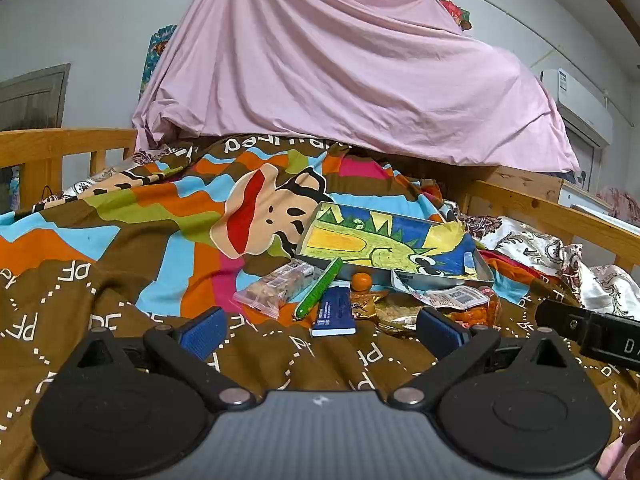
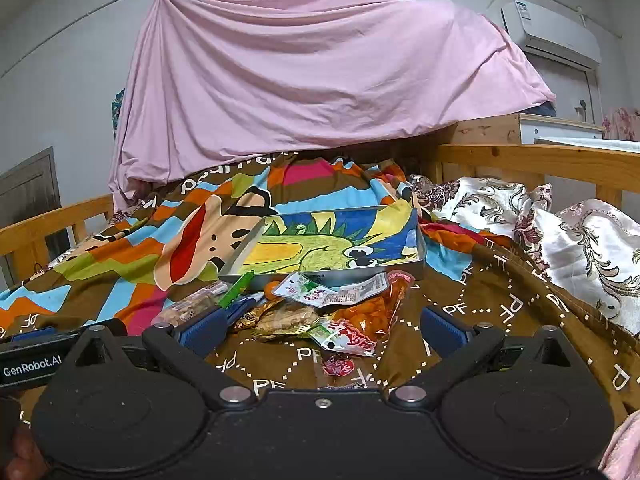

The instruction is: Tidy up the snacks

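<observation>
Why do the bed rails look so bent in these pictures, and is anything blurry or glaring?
Left wrist view: the fisheye lens bows the wooden bed rail and darkens the corners; the snack pile is sharp under even indoor light. Right wrist view: the same bending curves the rail; mild sheen shows on the orange snack packet, no strong glare or motion blur.

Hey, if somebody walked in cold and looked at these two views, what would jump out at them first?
Probably the big pink sheet draped like a tent over the far end of the bed. Next, the bright cartoon monkey blanket with a shallow tray lined with a green dinosaur drawing lying on it. Just in front of the tray sits a jumble of snack packets, with both open grippers, left gripper and right gripper, poised before it.
</observation>
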A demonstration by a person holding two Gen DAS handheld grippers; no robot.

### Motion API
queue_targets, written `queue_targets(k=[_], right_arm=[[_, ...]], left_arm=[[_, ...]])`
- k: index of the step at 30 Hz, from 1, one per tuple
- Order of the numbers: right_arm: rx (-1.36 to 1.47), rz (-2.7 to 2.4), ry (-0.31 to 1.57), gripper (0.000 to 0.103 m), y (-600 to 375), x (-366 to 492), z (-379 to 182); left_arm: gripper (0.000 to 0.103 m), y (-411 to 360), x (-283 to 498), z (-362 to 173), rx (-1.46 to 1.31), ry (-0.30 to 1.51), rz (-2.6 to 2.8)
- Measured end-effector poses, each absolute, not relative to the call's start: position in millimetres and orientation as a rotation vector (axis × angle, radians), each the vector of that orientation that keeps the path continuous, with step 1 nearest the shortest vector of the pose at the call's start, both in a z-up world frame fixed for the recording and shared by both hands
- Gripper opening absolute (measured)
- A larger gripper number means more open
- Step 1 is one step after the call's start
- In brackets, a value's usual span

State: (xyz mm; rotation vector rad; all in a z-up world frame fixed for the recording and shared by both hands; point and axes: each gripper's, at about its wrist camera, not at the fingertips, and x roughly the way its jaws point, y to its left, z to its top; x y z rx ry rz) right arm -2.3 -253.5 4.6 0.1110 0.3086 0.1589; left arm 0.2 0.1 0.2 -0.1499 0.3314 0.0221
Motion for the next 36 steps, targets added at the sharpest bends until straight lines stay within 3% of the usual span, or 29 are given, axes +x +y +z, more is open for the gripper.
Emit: queue_targets(k=[36], right_arm=[[0.115, 0.161, 0.311, 0.103, -254.0, -2.1, 3.2]], left_arm=[[0.103, -6.4, 2.6, -3.1, -0.152, 0.332, 0.016]])
